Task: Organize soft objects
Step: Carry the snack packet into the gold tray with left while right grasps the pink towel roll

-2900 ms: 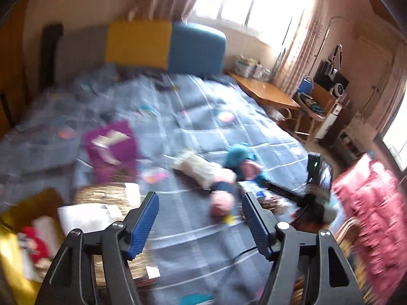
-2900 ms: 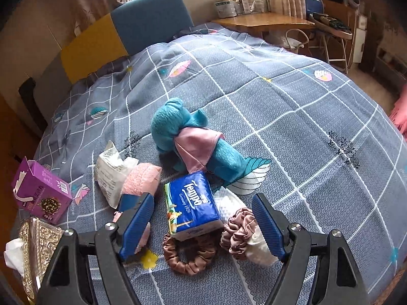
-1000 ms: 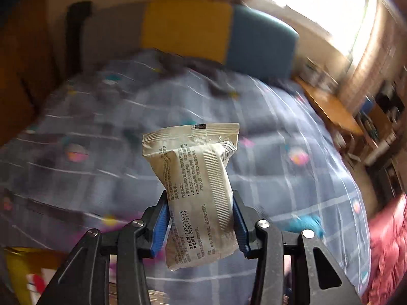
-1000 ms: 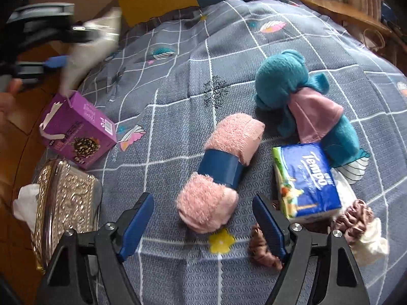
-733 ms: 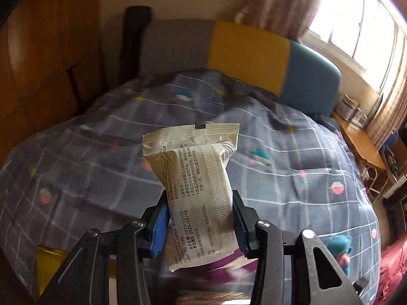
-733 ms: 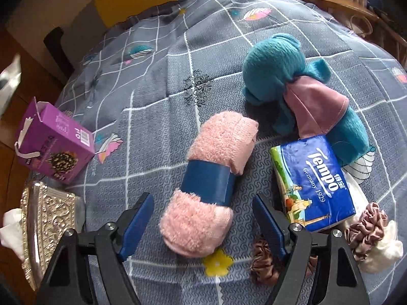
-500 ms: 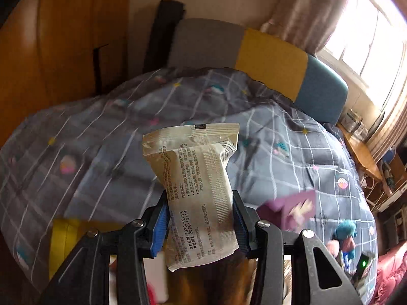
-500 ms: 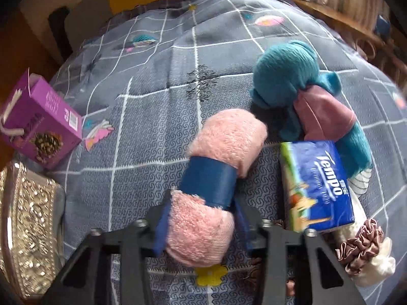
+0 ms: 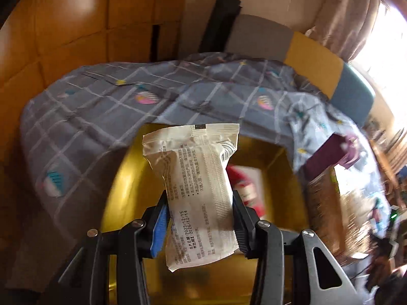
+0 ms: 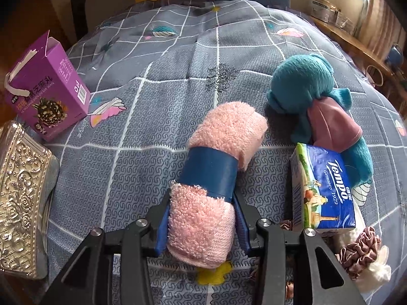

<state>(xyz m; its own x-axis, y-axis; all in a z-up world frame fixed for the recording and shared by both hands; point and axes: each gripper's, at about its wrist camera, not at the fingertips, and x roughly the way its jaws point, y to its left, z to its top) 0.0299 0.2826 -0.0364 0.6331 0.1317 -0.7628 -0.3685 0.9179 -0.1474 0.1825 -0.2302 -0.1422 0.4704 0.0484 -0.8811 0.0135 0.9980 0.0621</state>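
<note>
My left gripper is shut on a beige tissue packet, which hangs over a yellow box beside the bed. A red and white item lies inside that box. My right gripper is shut on the near end of a rolled pink towel with a blue band, lying on the grey checked quilt. To its right lie a teal plush toy in a pink cloth, a blue Tempo tissue pack and satin scrunchies.
A purple carton stands at the quilt's left, with a silver embossed box in front of it. A small yellow flower piece lies under the towel's near end. Wooden panelling rises behind the bed, a wooden desk at far right.
My left gripper carried the tissue packet from above the quilt leftward and down to over the yellow box. My right gripper lowered around the pink towel and closed on it.
</note>
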